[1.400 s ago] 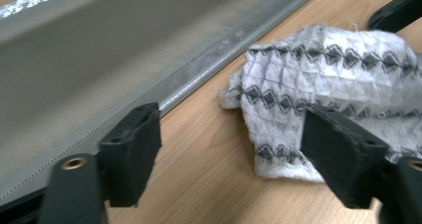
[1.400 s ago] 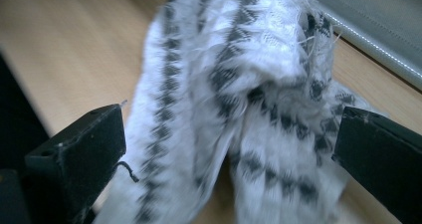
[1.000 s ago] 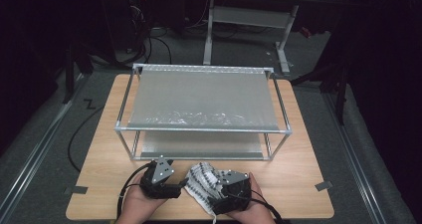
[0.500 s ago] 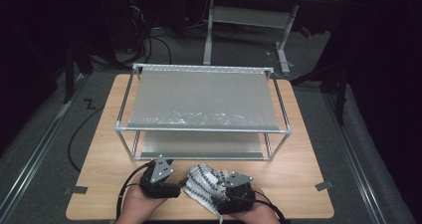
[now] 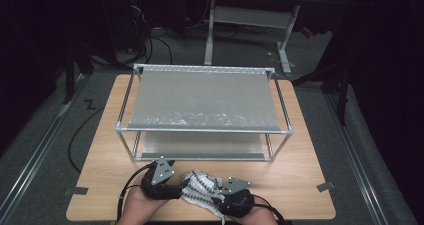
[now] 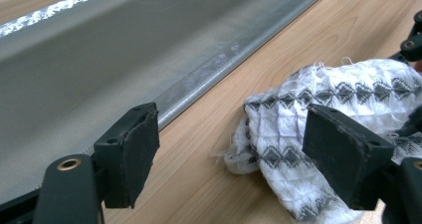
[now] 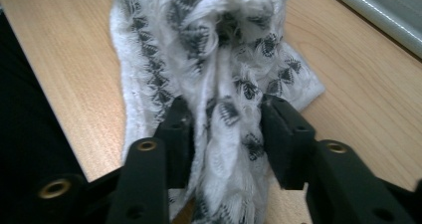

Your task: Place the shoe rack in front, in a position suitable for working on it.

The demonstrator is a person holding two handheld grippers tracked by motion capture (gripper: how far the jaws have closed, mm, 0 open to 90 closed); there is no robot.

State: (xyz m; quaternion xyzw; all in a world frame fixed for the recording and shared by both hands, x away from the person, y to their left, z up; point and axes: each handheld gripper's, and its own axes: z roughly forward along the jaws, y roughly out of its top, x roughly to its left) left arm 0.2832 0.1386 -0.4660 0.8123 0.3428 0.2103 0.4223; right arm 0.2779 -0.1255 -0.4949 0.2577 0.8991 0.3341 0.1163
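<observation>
My right gripper [image 7: 221, 129] pinches a bunched fold of the white, black-patterned cloth [image 5: 200, 187], which lies at the near edge of the wooden table [image 5: 300, 165], just in front of the two-tier shelf rack [image 5: 202, 107]. My left gripper [image 6: 229, 149] gapes wide, one jaw over the cloth's edge.

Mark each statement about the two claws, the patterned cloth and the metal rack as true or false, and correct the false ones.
1. The right claw has its jaws closed on the white cloth with black diamond pattern. True.
2. The left claw is clamped on the cloth. False: its jaws stand wide apart, with the cloth lying between and beyond them.
3. The cloth lies on the light wooden table, in front of the two-tier metal rack with grey shelves. True.
4. The cloth hangs over the rack's top shelf. False: it is bunched on the table between the claws.
</observation>
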